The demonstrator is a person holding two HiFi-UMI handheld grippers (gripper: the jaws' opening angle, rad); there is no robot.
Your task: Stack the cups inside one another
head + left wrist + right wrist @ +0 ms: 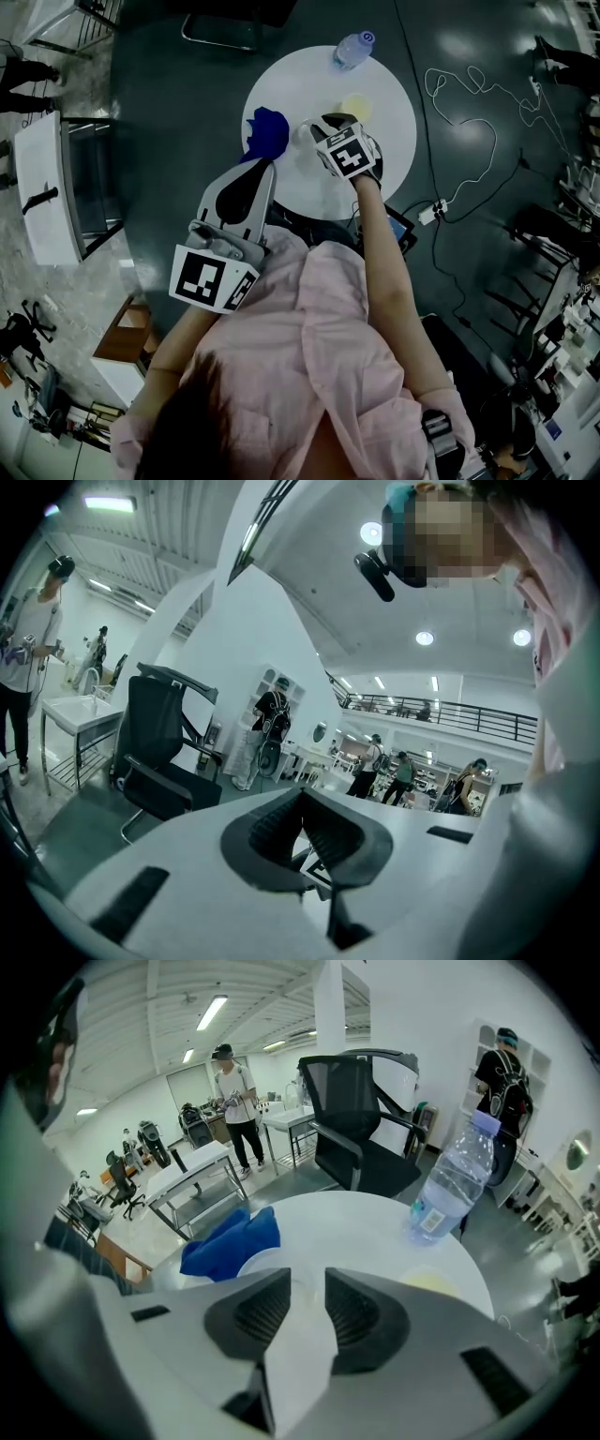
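Right gripper (307,1283): jaws apart, narrow gap, ribbed dark pads clear of pale translucent cup (258,1262) below tips at frame centre. Yellow cup (433,1283) lower right on round white table (356,1222). Crumpled blue cloth (230,1241) left. Left gripper (302,822): jaws together, empty.

The table (398,131) was smooth, matt white. The cloth (266,133) at its left edge was crumpled blue fabric. The bottle (353,49) at its far edge was clear, glossy plastic. The pads (264,1312) of the right gripper (307,1277) were ribbed, matt black.
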